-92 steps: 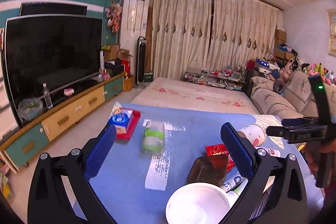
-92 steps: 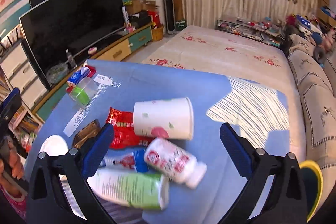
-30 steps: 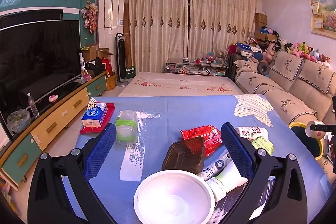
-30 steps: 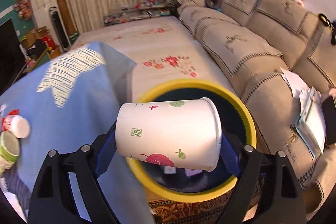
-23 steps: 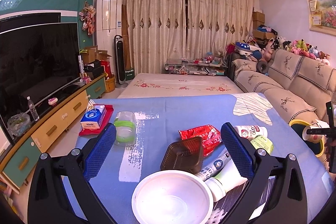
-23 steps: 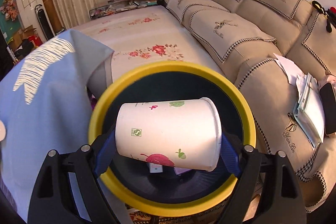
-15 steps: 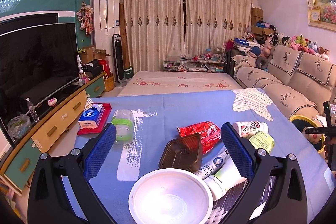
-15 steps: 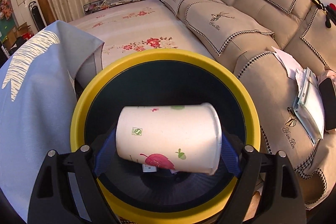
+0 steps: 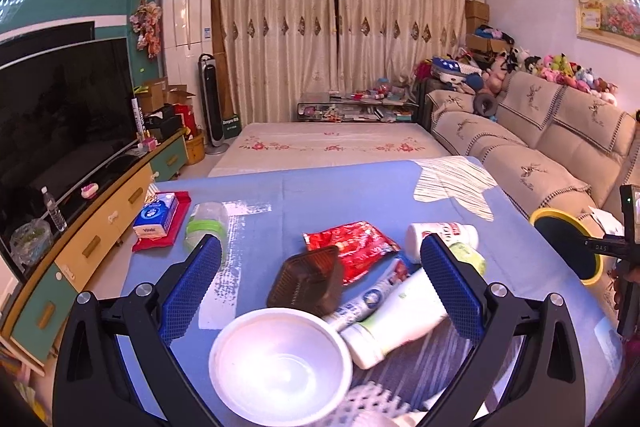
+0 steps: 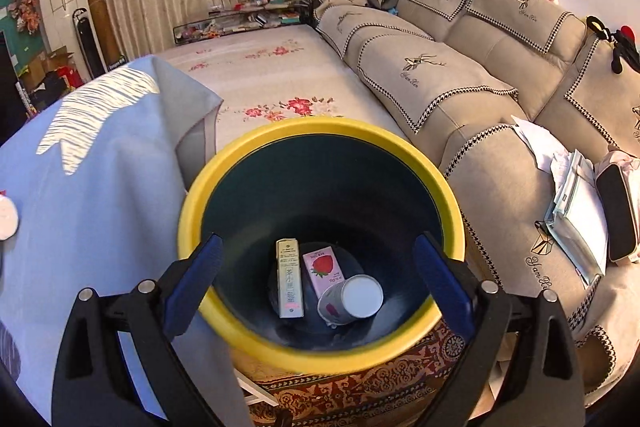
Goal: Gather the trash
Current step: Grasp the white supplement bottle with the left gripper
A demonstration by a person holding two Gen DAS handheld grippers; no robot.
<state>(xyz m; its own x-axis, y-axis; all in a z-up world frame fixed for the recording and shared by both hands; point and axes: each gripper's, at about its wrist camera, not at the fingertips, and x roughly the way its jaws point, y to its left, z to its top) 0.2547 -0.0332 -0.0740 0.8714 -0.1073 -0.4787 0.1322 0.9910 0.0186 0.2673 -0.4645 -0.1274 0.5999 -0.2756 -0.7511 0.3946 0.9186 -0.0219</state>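
Note:
My right gripper (image 10: 320,275) is open and empty above a yellow-rimmed dark bin (image 10: 320,131). A white paper cup (image 10: 352,299) lies on the bin's bottom beside a pink carton (image 10: 322,269) and a tall beige carton (image 10: 289,277). My left gripper (image 9: 320,283) is open and empty over the blue table (image 9: 320,195). Under it lie a white bowl (image 9: 280,363), a brown plastic tray (image 9: 308,283), a red wrapper (image 9: 352,247), a white-green bottle (image 9: 396,319), a tube (image 9: 368,299) and a white bottle (image 9: 440,233). The bin (image 9: 568,251) shows at the table's right.
A clear jar with a green band (image 9: 206,227) and a blue tissue pack (image 9: 156,215) on a red tray lie at the table's left. A TV cabinet (image 9: 100,227) stands left. A beige sofa (image 10: 480,99) runs right of the bin, with papers (image 10: 572,203) on it.
My right gripper opened and let go of the paper cup, which dropped to the bin's bottom. The left gripper stayed open over the table, shifting only slightly.

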